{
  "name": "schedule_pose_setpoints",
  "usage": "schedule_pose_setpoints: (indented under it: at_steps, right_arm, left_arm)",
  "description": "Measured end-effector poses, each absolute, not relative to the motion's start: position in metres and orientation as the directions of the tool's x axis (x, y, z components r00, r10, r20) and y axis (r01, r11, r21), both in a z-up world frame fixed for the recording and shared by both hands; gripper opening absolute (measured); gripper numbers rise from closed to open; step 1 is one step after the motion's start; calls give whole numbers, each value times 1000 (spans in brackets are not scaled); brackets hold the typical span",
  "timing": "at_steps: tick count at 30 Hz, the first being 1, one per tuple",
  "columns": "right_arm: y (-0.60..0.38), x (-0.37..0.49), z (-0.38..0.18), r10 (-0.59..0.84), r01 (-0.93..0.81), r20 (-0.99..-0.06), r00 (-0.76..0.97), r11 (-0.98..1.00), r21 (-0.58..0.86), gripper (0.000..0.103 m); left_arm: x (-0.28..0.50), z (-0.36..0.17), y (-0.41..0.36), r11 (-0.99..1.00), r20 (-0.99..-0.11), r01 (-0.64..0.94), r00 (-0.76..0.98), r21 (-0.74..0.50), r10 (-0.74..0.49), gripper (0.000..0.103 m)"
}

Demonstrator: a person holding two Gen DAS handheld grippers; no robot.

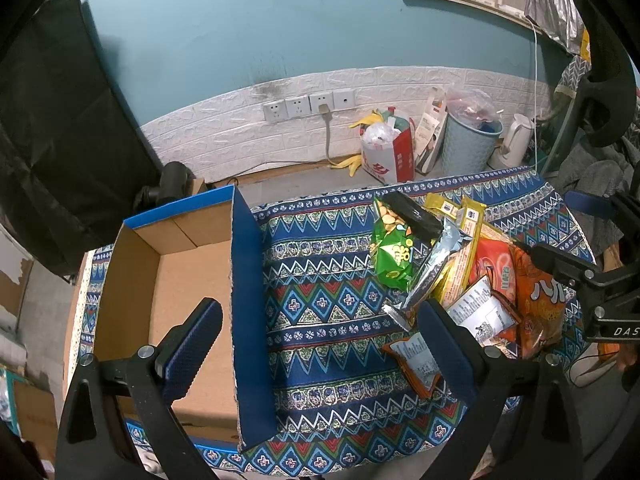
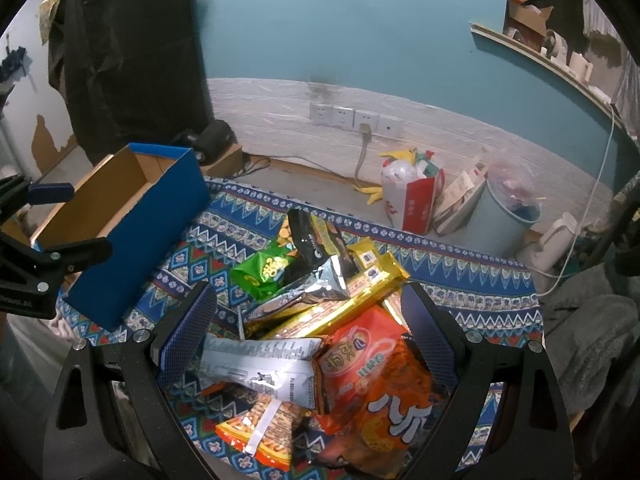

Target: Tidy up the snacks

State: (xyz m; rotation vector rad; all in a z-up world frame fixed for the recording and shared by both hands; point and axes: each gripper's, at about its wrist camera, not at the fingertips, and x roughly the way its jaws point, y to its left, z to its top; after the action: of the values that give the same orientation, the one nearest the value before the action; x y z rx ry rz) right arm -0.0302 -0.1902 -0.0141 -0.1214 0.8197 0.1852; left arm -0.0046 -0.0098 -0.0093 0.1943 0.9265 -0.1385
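Right gripper [image 2: 308, 344] wide apart above snack pile [image 2: 320, 320]; box [image 2: 132, 240] far left.

Left wrist view: looking forward and down along the left gripper [image 1: 320, 344], fingers wide at lower frame, close above the patterned surface [image 1: 320, 280], facing the teal wall with sockets [image 1: 308, 106]. Open cardboard box [image 1: 188, 288] at left, snack pile [image 1: 452, 264] at right, right gripper [image 1: 592, 284] entering at right edge.

Right wrist view: same wall ahead, set lower and nearer, directly over the snack pile [image 2: 340, 320] filling lower centre. Box [image 2: 132, 232] at upper left, left gripper [image 2: 36, 256] at left edge.

Shared by both: box, pile, surface, sockets [image 2: 352, 118], bin [image 1: 468, 148] and kettle [image 1: 516, 138] near the wall.
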Motion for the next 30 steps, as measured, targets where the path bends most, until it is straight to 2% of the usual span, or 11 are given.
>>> schedule_pose_setpoints:
  at_steps: [19, 30]
  right_arm:
    - [-197, -30, -18, 126, -212, -753, 646, 977, -18, 92]
    - [-217, -30, -32, 59, -160, -778, 626, 986, -55, 92]
  left_arm:
    - [-3, -12, -21, 965, -808, 234, 588, 118, -44, 99]
    - [3, -37, -48, 938, -843, 331, 529, 103, -94, 99]
